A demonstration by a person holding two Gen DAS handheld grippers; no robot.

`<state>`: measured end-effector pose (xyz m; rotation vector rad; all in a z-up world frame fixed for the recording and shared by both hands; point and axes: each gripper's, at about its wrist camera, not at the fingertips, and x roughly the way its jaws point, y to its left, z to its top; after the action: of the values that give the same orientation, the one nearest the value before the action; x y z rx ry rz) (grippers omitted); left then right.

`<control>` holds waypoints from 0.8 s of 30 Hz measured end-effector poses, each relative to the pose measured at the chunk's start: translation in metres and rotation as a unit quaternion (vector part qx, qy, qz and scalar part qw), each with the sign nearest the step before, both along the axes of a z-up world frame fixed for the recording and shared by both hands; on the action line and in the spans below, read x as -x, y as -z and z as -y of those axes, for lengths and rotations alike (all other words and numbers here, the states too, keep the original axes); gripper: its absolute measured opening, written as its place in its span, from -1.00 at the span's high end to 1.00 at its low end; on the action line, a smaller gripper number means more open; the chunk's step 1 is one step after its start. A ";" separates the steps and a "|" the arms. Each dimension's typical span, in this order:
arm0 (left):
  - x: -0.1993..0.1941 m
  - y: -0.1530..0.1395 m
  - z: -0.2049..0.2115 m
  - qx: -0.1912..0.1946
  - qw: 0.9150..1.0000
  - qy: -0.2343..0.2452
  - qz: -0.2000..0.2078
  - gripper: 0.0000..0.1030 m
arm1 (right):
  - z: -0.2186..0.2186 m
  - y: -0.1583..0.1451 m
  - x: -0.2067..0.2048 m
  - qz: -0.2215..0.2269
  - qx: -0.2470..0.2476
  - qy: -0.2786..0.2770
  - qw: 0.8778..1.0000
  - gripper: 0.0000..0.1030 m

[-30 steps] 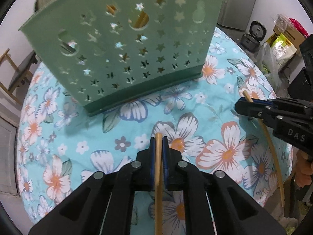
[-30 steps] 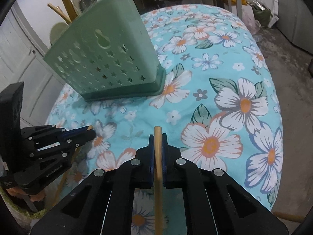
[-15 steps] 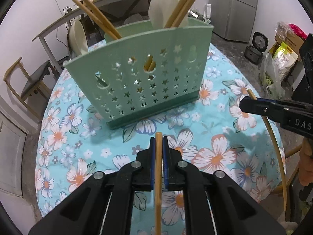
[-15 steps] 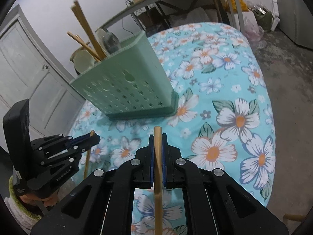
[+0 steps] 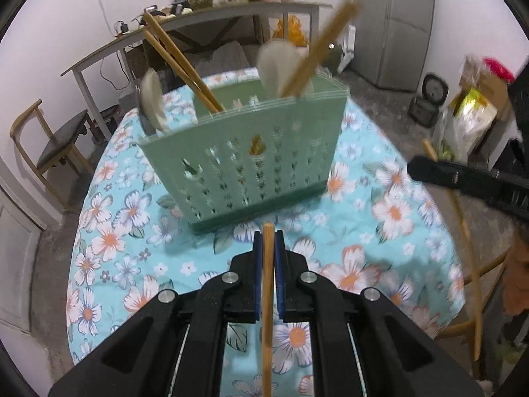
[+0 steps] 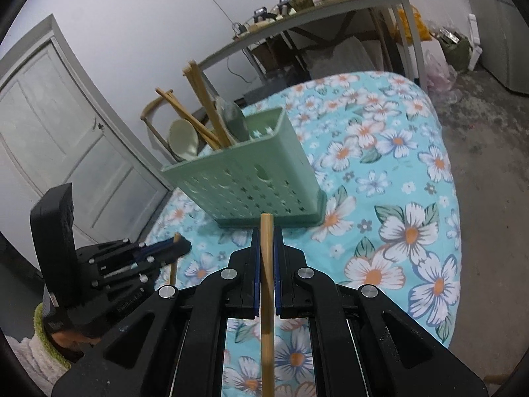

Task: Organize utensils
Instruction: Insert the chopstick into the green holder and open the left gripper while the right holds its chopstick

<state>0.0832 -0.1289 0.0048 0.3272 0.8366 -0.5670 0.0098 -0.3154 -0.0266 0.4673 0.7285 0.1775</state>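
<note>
Your left hand-held gripper [image 5: 268, 241] is clenched on a wooden chopstick [image 5: 267, 284], which stands upright between its blue pads. Ahead of it, on the flowered table [image 5: 109, 231], stands the green utensil holder [image 5: 244, 155] with chopsticks and spoons already inside. Your right hand-held gripper [image 6: 266, 236] grasps a second chopstick [image 6: 266, 284] in the same way, with the holder ahead and a little to its left.
</note>
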 end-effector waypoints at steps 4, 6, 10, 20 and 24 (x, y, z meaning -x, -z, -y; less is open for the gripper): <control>-0.009 -0.031 -0.016 0.057 0.998 -0.005 -0.011 0.88 | -0.002 -0.008 0.002 0.011 -0.001 -0.002 1.000 0.91; -0.012 -0.047 -0.025 0.081 0.997 -0.008 -0.011 0.88 | -0.002 -0.009 0.004 0.014 -0.004 -0.002 1.000 0.91; -0.019 -0.073 -0.043 0.123 0.992 -0.018 -0.009 0.88 | 0.000 -0.013 0.005 0.021 -0.012 -0.004 1.000 0.91; -0.022 -0.138 -0.066 0.194 0.979 -0.028 0.058 0.88 | 0.009 -0.024 0.004 0.042 -0.032 -0.004 0.999 0.91; -0.025 -0.162 -0.073 0.216 0.971 -0.035 0.093 0.88 | 0.014 -0.021 0.001 0.040 -0.036 0.001 0.999 0.91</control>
<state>0.1082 -0.0557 0.1673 -0.0488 0.5236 -0.6259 0.0090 -0.3294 -0.0055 0.5271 0.6443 0.2198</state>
